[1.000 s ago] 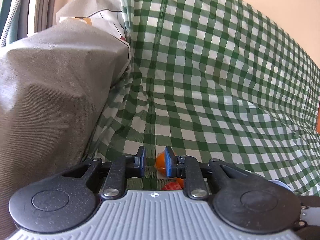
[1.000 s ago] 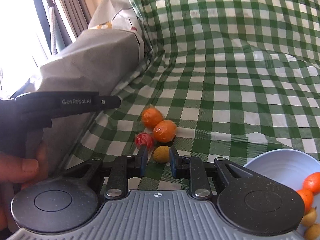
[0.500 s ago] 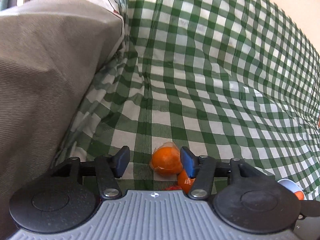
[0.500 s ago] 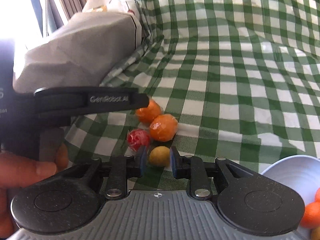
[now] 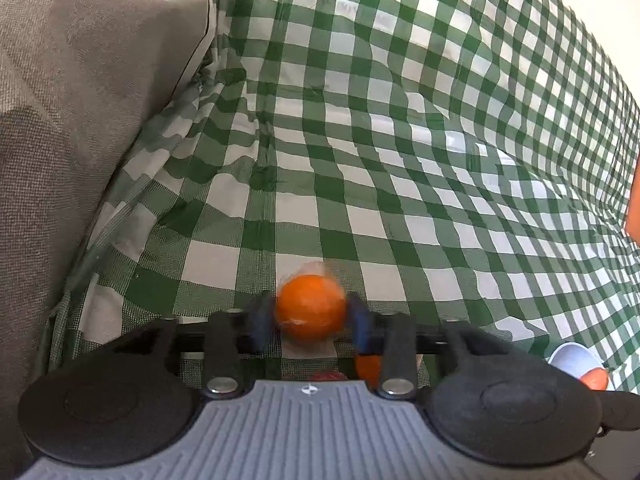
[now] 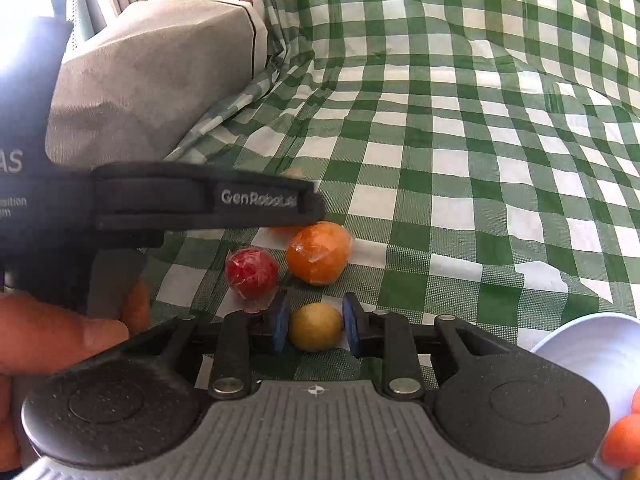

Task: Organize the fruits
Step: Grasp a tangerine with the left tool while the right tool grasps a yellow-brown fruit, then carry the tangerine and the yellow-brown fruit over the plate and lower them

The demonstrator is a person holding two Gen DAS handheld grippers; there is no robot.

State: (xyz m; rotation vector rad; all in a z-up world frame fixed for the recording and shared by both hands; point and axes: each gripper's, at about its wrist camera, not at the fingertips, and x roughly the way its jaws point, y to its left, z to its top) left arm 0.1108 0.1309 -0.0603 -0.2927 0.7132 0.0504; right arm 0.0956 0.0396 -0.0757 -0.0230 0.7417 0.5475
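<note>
Your left gripper point(image 5: 310, 318) is closing on the far orange fruit point(image 5: 311, 306), which sits between its pads on the checked cloth point(image 5: 400, 140). Your right gripper point(image 6: 315, 326) is opening; the yellow fruit point(image 6: 315, 326) lies between its pads, just nearer than the red fruit point(image 6: 252, 273).

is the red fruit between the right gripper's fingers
No, a yellow fruit sits between them; the red fruit lies beyond.
</note>
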